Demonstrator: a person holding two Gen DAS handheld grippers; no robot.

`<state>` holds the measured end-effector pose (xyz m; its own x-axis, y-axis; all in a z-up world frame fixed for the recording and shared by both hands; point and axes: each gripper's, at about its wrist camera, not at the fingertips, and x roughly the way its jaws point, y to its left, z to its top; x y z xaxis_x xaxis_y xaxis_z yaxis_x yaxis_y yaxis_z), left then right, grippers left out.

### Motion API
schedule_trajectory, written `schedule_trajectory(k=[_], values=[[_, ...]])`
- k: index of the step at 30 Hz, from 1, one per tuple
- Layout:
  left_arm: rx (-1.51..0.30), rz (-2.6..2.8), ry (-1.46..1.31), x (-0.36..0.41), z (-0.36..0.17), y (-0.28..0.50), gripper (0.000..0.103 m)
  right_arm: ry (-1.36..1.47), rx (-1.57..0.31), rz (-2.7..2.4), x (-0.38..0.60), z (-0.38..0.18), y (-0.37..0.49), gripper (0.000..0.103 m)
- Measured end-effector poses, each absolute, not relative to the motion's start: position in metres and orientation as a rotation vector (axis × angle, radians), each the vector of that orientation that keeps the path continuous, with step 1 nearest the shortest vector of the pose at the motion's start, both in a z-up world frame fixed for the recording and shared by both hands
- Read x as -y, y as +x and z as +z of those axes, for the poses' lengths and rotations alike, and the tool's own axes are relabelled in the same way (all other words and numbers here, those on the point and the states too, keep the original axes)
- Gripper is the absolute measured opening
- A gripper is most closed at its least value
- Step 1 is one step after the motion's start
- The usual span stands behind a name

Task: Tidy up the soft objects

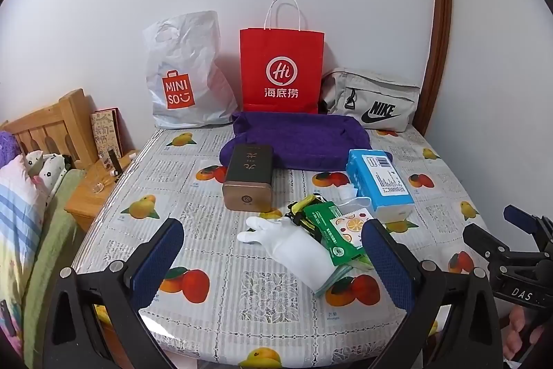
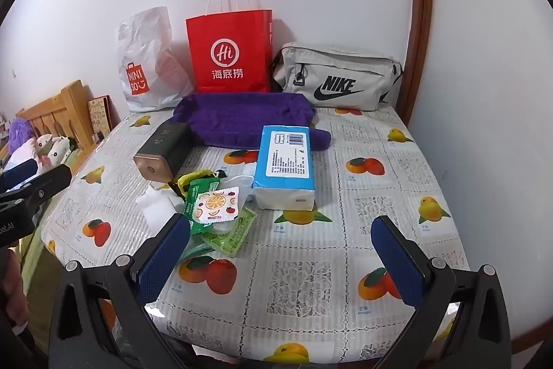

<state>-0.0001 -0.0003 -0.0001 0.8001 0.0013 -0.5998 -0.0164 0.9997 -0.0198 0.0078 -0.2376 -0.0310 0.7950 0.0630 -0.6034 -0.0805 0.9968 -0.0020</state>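
Both grippers wide open, holding nothing

Left gripper (image 1: 273, 261) hovers over the white cotton glove (image 1: 293, 248) near the table's front edge; right gripper (image 2: 281, 256) hangs over bare fruit-print tablecloth (image 2: 300, 279), pads touching nothing.

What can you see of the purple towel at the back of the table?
The purple towel is a deep violet, fuzzy cloth, loosely folded into a wide, flat, rumpled heap with one end trailing toward the right. It lies on the fruit-print tablecloth, just in front of the red paper bag. The dark tin box sits against its front left edge and the blue tissue pack overlaps its front right end. Neither claw touches it.
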Motion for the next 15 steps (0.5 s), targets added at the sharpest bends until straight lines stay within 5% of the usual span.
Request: schedule_trajectory(k=[15], values=[[-0.646,0.004,-0.028,0.0003,-0.0002,-0.0007,0.103,-0.017,-0.642,0.074,0.2392,-0.0304,0.006,0.103]])
